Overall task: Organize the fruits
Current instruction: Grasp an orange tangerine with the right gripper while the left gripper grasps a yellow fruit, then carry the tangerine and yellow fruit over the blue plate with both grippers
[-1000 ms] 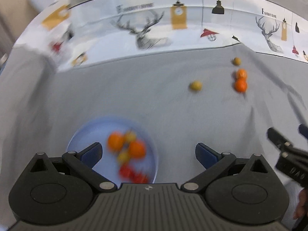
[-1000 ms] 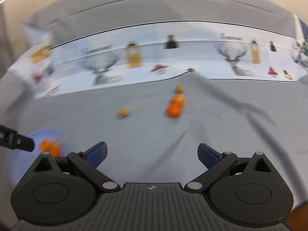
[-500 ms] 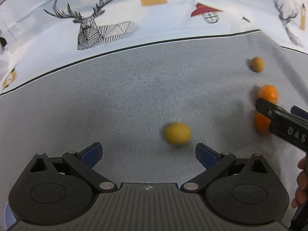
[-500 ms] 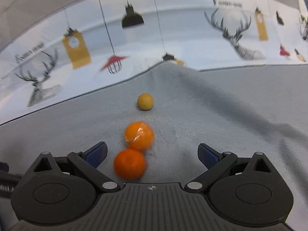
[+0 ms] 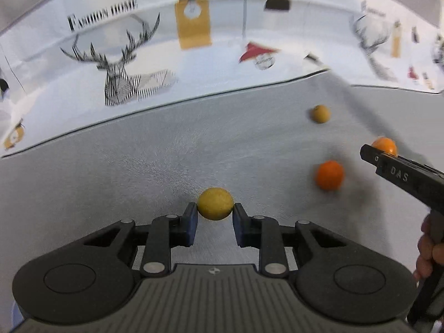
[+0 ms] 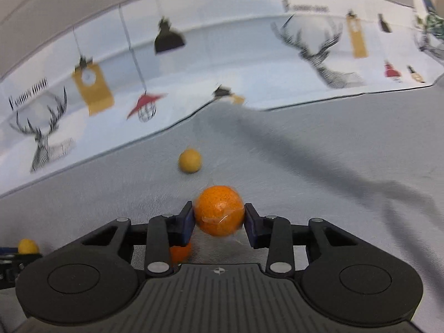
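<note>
Four small round fruits on the grey woven tablecloth (image 5: pixel 138 166), two yellow and two orange.

Two matte yellow round fruits: one (image 5: pixel 215 203) toward the near middle of the grey cloth, the other (image 5: pixel 320 113) farther back, near the cloth's raised fold by the white printed backdrop (image 5: pixel 194 63). Two glossy orange round fruits, an orange one (image 5: pixel 329 175) and a clear-film-wrapped one (image 6: pixel 219 210), lie close together between the two yellow fruits, toward the cloth's right side. Two black two-finger grippers, the left (image 5: pixel 215 219) and the right (image 6: pixel 219 219).

2 close, downward wrist views
</note>
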`<state>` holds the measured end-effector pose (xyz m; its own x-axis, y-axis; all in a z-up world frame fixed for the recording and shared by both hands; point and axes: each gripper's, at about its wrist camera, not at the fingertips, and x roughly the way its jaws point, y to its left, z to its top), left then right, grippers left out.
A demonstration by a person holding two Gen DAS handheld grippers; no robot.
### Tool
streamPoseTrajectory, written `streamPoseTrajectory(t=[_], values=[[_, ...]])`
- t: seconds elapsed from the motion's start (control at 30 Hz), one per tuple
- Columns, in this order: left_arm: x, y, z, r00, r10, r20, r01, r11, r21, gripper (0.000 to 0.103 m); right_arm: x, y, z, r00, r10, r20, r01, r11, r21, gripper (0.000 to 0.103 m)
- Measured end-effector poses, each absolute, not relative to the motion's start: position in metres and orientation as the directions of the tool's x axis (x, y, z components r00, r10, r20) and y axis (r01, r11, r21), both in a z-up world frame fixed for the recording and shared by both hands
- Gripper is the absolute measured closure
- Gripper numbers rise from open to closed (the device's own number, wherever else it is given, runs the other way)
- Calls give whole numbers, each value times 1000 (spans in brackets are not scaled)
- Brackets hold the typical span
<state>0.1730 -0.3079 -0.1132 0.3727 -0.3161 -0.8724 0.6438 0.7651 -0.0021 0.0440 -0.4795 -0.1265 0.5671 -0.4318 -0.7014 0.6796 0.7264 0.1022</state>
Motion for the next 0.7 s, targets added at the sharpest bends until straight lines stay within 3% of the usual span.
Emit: streamPoseTrajectory(t=[0.37, 0.7], values=[[72, -219, -27, 386, -368, -846, 640, 767, -42, 73, -57, -418, -48, 633, -439, -638, 655, 743, 139, 64], [-12, -91, 21, 448, -311, -838, 546, 837, -18, 73, -123, -274, -11, 721, -207, -661, 431, 881, 194, 64]])
